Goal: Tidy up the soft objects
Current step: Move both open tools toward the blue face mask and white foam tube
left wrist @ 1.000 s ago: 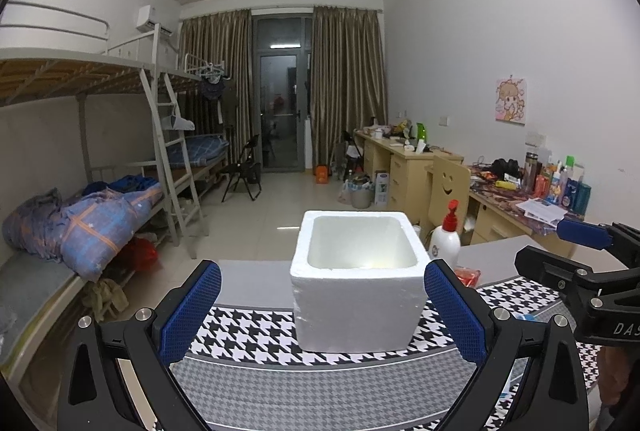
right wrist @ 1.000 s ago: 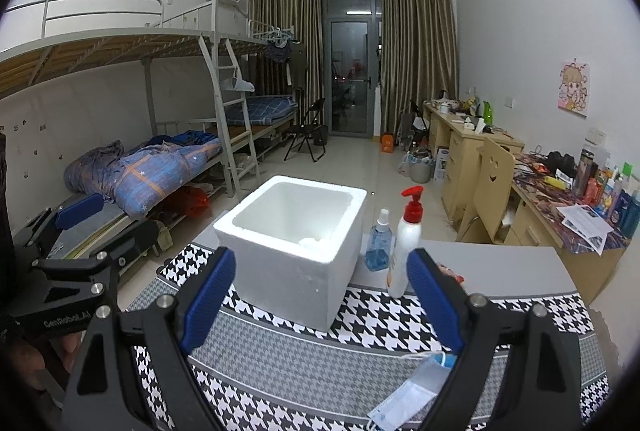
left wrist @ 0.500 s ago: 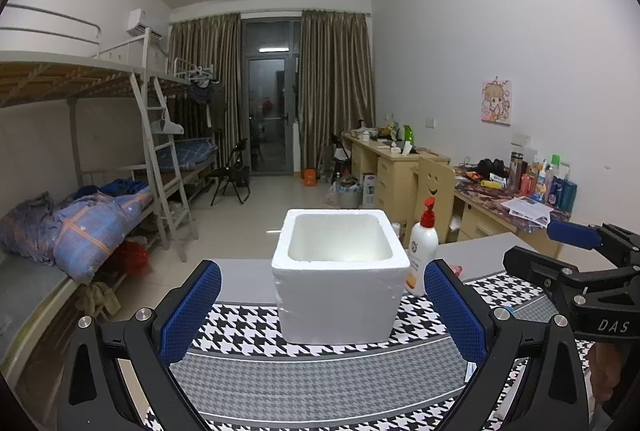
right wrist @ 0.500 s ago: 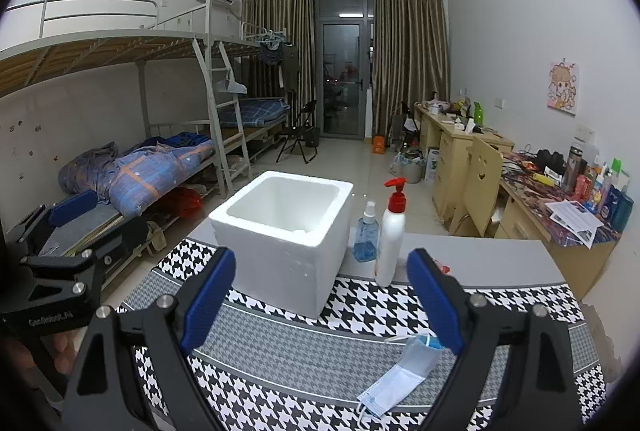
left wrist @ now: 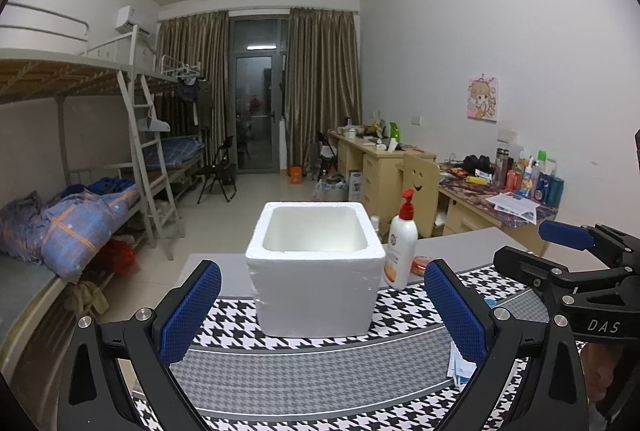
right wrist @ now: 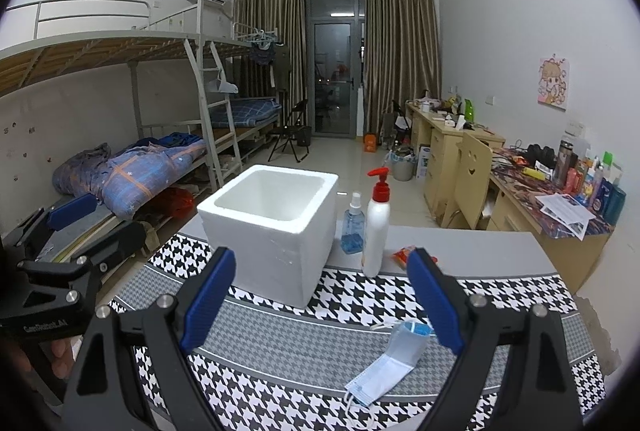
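Note:
A white foam box stands open-topped on the houndstooth cloth. A light blue face mask lies folded on the cloth in front of it to the right; in the left wrist view the mask is mostly hidden behind a finger. My left gripper is open and empty, a short way before the box, and shows at the left edge of the right wrist view. My right gripper is open and empty, above the cloth with the mask by its right finger.
A white pump bottle, a small blue spray bottle and an orange packet stand right of the box near the table's far edge. Bunk beds line the left wall, cluttered desks the right.
Both grippers have shifted a little over the table: the box has slid left in the left wrist view, and the mask shows more fully in the right wrist view. Both stay wide open.

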`<state>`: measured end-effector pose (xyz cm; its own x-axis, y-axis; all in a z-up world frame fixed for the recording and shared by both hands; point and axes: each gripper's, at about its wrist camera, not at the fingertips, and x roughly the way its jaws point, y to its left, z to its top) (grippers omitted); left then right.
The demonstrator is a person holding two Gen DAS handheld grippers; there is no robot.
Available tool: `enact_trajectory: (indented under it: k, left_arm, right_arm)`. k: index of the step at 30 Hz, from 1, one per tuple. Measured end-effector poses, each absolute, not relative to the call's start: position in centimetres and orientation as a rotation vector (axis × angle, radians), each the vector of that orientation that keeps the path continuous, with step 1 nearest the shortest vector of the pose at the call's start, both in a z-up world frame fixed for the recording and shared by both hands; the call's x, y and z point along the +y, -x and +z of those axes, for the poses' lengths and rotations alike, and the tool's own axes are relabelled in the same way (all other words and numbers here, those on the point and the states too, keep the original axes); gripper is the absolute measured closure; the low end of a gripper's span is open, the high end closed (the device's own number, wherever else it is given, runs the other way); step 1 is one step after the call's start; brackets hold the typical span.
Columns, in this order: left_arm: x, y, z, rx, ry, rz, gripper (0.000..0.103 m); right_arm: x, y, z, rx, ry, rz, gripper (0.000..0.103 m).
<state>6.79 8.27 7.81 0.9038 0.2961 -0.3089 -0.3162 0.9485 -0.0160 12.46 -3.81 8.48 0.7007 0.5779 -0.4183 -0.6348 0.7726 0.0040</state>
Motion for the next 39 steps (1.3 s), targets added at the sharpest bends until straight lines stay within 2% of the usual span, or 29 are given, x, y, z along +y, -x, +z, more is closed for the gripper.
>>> enact_trajectory:
  k: [39]
  left_arm:
    - [3.0, -11.0, 4.1, 0.388, 0.087, 0.092, 0.001]
  right_arm:
    - [-10.6, -12.5, 5.1, 0.456, 0.078, 0.473, 0.012]
